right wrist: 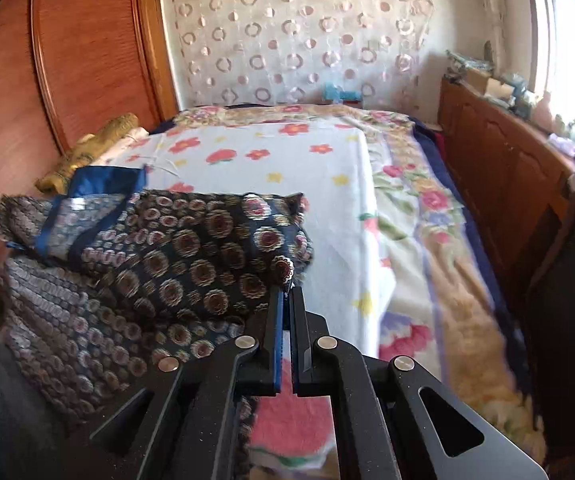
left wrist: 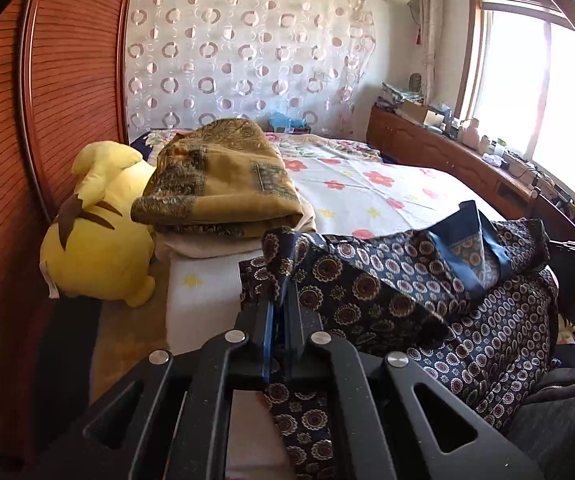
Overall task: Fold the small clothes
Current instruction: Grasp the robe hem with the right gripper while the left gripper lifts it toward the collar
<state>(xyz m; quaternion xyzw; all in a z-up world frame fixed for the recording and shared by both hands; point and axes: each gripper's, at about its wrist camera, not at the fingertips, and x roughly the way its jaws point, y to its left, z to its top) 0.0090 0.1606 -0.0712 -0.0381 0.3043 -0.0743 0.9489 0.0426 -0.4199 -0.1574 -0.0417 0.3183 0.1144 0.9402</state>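
Both claws are pinched on the dark patterned garment (left wrist: 387,292): the left claw (left wrist: 281,292) grips one bunched edge, the right claw (right wrist: 287,292) another, holding the cloth above the bed's (right wrist: 327,184) near edge.

Your left gripper (left wrist: 281,300) pinches one edge of the garment (left wrist: 387,292), which spreads to its right over the near end of the bed (left wrist: 367,188); your right gripper (right wrist: 287,300) pinches the opposite edge, with the cloth bunched to its left. Ahead and left of the left gripper, folded blankets (left wrist: 219,184) lie stacked on the bed, with a plush toy (left wrist: 99,228) beside them against the headboard (left wrist: 47,120). Far right of both grippers a cabinet (right wrist: 507,168) runs along the bed under the window (left wrist: 535,92).
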